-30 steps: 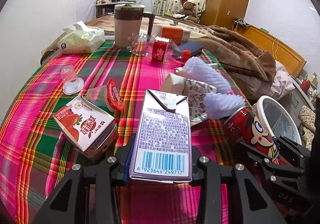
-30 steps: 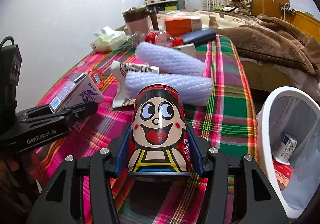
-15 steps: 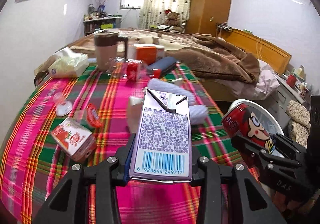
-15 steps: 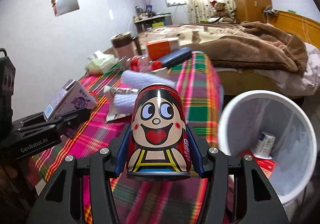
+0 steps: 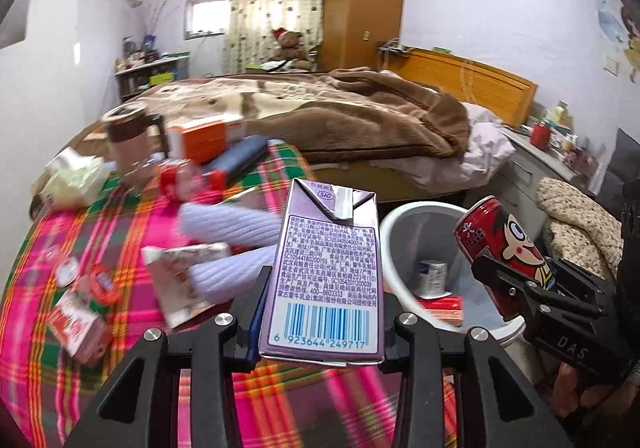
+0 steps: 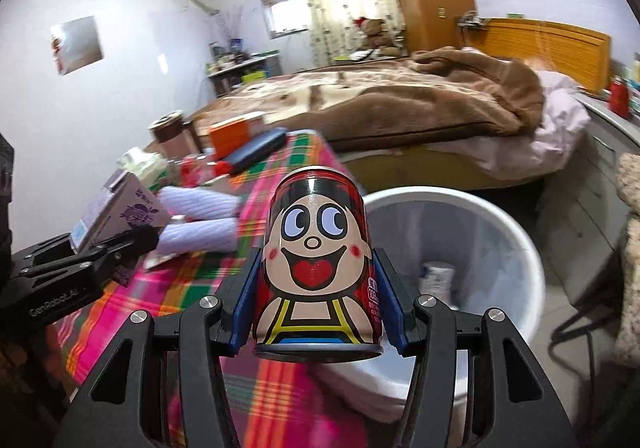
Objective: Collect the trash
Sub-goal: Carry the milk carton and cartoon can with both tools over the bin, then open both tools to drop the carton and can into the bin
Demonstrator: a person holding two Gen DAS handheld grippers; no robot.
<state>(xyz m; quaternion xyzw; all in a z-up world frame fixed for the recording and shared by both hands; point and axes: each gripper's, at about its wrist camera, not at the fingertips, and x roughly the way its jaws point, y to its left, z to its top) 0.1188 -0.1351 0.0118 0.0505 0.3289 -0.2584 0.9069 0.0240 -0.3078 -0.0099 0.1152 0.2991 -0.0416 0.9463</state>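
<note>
Both grippers w/ their loads have swung off the plaid-clothed table [image 5: 120,215] twd the white round plastic bin [image 6: 516,232]. A sec ago the bin was only an edge sliver at the side of each view; now its mouth fills the middle-right of the right wrist view and sits just behind the carton in the left wrist view. The table litter has slid away to the left and blurred. Judgement: pickup is done for these two items, the carry is nearly over, and drop into the bin comes next.

Left gripper [image 5: 320,312] is clamped narrow on a tall purple-and-silver drink carton [image 5: 326,272]: barcode face up, folded top flaps, upright betw the pads, near the bin's table-side rim but prob not yet over the opening.

Right gripper [image 6: 316,308] is at mid width, gripping a red cartoon-face drink can [image 6: 316,268] by its sides, upright, at the bin's near rim, partly in front of the mouth.

Bin already holds a small white-blue carton [image 6: 436,276] and smth red.

Left on the table, away from the bin: two pale ribbed foam sleeves [image 5: 228,224], a strawberry carton [image 5: 76,324], red-lidded cup [image 5: 102,282].
</note>
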